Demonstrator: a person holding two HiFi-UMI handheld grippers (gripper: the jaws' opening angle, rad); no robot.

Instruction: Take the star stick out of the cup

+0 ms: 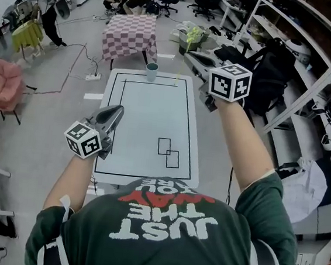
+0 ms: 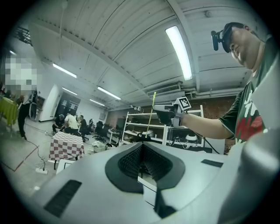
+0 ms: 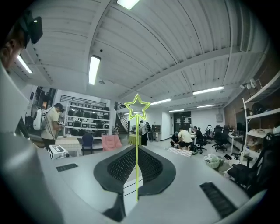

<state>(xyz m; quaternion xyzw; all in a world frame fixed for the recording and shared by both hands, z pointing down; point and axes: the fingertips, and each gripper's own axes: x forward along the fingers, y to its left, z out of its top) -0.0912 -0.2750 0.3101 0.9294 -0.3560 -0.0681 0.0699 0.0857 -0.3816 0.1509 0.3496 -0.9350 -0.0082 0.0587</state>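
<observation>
So at this point my right gripper [image 3: 136,148] was clamped on the star stick [image 3: 137,131]. In the right gripper view the stick ran straight up the middle of the frame. It was pinched between the pads, with the star well above the tips and a short tail poking out below.

In the head view the cup [image 1: 152,71] sat at the top edge of the table [image 1: 148,127]. It was left of and a bit below that gripper's tips, and nothing was touching it. I'd call the stick already clear of the cup. As I read it, whatever came next hinged on keeping that long axis upright and moving away from the rim rather than back over it.

The left gripper [image 2: 142,146] was pressed closed on nothing. It hung down in the lower left of the head view, well apart from the cup, so the right one was much nearer.
</observation>
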